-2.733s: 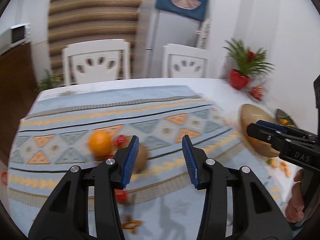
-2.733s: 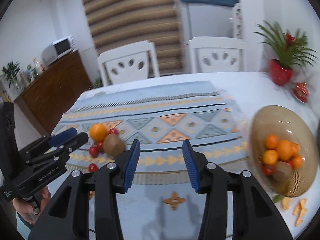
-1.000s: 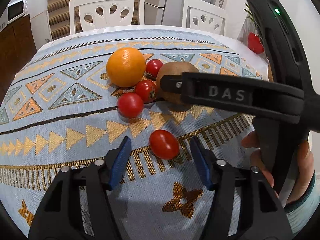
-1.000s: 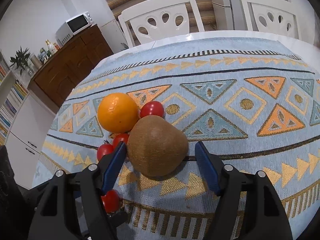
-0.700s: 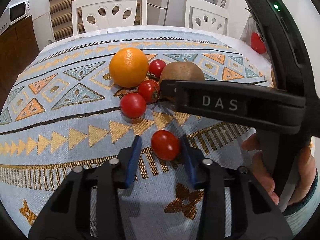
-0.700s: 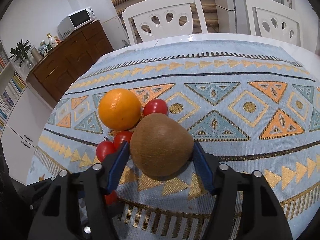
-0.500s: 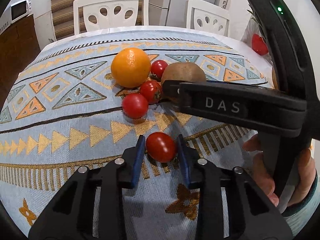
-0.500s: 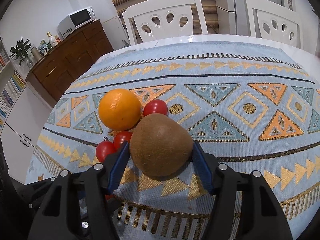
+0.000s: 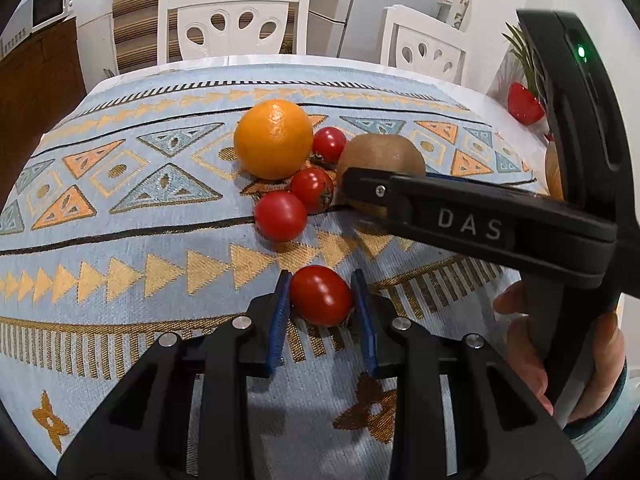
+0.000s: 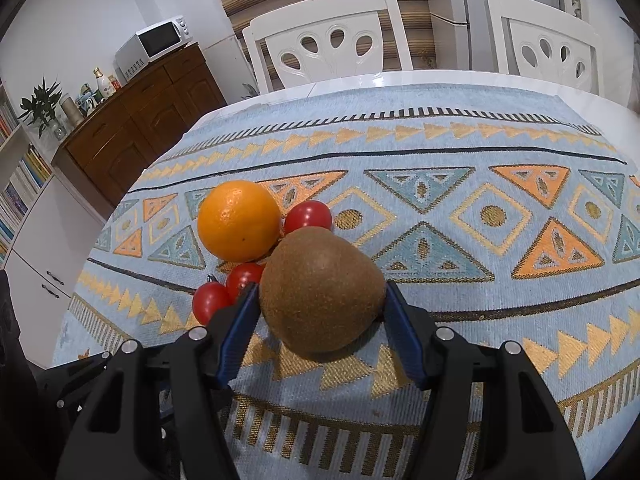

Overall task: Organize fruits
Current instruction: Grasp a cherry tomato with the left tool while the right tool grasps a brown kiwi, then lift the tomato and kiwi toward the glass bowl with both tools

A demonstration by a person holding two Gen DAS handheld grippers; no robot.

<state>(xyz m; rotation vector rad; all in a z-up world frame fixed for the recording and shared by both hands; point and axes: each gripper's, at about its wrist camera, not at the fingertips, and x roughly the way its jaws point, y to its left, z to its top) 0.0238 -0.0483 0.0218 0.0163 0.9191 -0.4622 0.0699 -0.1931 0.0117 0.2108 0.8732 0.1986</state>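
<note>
Left claw [image 9: 321, 300] pinches a cherry tomato [image 9: 320, 295] on the tablecloth [image 9: 120, 256].

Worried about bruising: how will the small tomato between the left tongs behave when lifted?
The tomato looks smooth and glossy, so it may slip between the left tongs. It is round, likely rolling if released onto the cloth. Thin-skinned, it probably splits under hard squeezing.

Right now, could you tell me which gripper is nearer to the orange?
Right. The right gripper is clamped on the kiwi, which sits right beside the orange. The left gripper grips a lone tomato nearer the cloth's edge, with two more tomatoes between it and the orange.
</note>
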